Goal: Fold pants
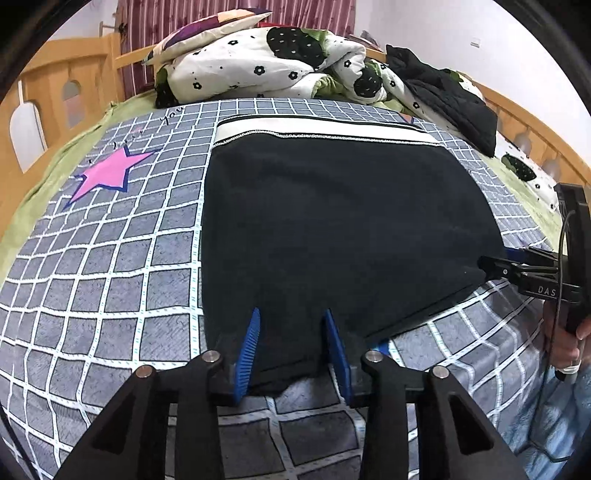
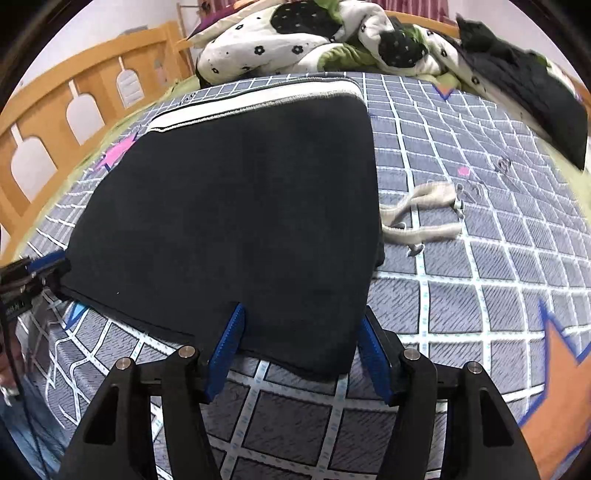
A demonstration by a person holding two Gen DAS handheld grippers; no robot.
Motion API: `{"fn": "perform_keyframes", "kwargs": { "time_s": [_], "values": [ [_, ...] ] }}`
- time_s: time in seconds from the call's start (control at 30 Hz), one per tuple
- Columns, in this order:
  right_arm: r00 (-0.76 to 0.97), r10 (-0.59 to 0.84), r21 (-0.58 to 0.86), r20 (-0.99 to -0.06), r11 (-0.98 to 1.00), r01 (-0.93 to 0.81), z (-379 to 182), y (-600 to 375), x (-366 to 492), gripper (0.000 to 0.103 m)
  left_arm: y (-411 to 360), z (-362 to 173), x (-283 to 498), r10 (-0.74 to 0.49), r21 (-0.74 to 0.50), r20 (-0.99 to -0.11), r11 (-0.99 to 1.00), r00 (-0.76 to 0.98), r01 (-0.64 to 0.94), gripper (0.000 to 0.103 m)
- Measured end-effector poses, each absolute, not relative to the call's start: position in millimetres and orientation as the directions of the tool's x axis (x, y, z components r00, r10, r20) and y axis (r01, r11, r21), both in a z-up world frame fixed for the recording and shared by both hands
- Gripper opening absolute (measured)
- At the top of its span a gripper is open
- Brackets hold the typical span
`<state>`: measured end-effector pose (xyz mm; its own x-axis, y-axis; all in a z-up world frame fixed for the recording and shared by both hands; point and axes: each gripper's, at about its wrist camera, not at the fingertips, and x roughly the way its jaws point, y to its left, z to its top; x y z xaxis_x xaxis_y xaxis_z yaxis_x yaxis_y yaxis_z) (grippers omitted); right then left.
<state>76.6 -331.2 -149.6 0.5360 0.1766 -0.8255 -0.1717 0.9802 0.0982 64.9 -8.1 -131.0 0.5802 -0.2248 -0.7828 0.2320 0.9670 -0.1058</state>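
Black pants (image 1: 343, 221) lie folded flat on the checked bedsheet (image 1: 110, 258), with the white waistband (image 1: 317, 131) at the far end. My left gripper (image 1: 293, 332) stands over the near edge, its blue fingers (image 1: 253, 339) apart with the cloth lying loosely between them. The right gripper (image 2: 301, 332) is open wide across the near right corner of the pants (image 2: 236, 206), and nothing is pinched. Each gripper also shows side-on in the other's view: the right gripper (image 1: 495, 266) at the cloth's right edge, the left gripper (image 2: 44, 266) at its left edge.
A flowered quilt (image 1: 258, 70) and a pillow (image 1: 207, 33) are piled at the head of the bed. A black jacket (image 1: 450, 99) lies at the back right. A beige cord (image 2: 417, 218) lies right of the pants. Wooden rails (image 2: 74, 110) border the bed. A hand (image 1: 565, 343) holds the right gripper.
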Motion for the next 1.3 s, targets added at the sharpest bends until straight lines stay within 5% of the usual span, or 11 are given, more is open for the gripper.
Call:
{"fn": "perform_keyframes", "kwargs": {
  "time_s": [0.23,0.77,0.93,1.13,1.3],
  "values": [
    [0.662,0.190,0.088,-0.725,0.979,-0.185,-98,-336,67,0.059,2,-105,100,-0.276,-0.240,-0.768,0.961,0.578,0.140,0.047],
    [0.693,0.057,-0.042,-0.719,0.991,-0.125,-85,-301,230,0.054,-58,-86,235,-0.011,0.087,-0.693,0.991,0.721,0.100,0.047],
    [0.669,0.030,-0.005,-0.743,0.999,-0.050,-115,-319,249,0.053,-49,-127,270,-0.007,0.075,-0.777,0.992,0.629,0.104,0.054],
    [0.672,0.036,0.003,-0.740,0.999,-0.051,-117,-319,250,0.054,-30,-132,269,-0.079,-0.036,-0.783,0.996,0.617,0.083,0.067],
    [0.673,0.037,0.006,-0.738,0.999,-0.048,-118,-319,249,0.054,-35,-133,264,-0.051,0.002,-0.778,0.996,0.626,0.084,0.068]
  ]
}}
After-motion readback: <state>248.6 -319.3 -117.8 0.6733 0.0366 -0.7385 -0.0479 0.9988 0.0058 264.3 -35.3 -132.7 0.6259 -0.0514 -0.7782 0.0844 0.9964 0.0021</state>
